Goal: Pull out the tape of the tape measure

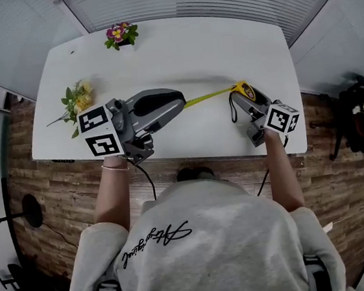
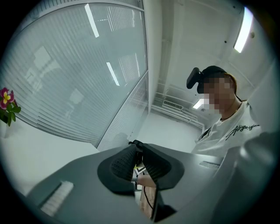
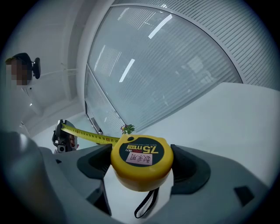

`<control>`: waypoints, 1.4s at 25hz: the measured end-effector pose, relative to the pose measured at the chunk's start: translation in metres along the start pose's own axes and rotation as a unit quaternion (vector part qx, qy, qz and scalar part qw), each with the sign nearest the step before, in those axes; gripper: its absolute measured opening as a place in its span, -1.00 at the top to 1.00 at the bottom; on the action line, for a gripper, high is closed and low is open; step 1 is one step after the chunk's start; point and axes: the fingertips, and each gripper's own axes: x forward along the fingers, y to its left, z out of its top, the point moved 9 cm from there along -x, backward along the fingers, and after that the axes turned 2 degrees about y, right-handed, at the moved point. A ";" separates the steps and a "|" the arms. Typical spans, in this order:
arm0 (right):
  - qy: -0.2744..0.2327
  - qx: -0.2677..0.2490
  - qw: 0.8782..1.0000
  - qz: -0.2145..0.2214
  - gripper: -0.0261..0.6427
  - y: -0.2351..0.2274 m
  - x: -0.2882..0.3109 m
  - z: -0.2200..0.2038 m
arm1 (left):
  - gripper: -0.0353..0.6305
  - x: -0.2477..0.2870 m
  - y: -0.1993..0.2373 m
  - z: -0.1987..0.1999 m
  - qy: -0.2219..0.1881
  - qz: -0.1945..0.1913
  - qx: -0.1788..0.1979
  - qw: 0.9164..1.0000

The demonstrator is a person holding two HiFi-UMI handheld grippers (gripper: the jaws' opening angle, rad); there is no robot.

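A person stands at a white worktop (image 1: 178,51), a hand-held gripper in each hand. The right hand-held gripper (image 1: 244,98) clamps the round yellow tape measure (image 3: 141,159) between wide-set jaws, one pad pressing on each side of the case and a black wrist loop hanging beneath. It sits over the worktop's right side. The left hand-held gripper (image 2: 139,162) has its jaws almost together, pinched on the free end of the tape (image 1: 208,96). The yellow tape runs straight between the two grippers. A pink flower sprig (image 1: 120,34) and a yellow flower sprig (image 1: 78,102) lie well apart from them.

The pull looks under way but early, since only a short stretch is out of the case. The next move seems to call for drawing the grippers further apart along the tape's line, with a firm pinch so the tip cannot slip and snap back.
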 end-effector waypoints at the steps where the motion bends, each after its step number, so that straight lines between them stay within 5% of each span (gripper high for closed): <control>1: 0.000 0.000 1.000 -0.001 -0.31 -0.002 -0.001 0.000 | 0.76 0.000 0.000 0.000 -0.002 -0.001 0.000 1.000; 35: 0.003 -0.029 0.999 -0.041 -0.31 -0.021 -0.027 0.011 | 0.74 -0.039 -0.013 0.008 -0.035 -0.006 0.006 0.999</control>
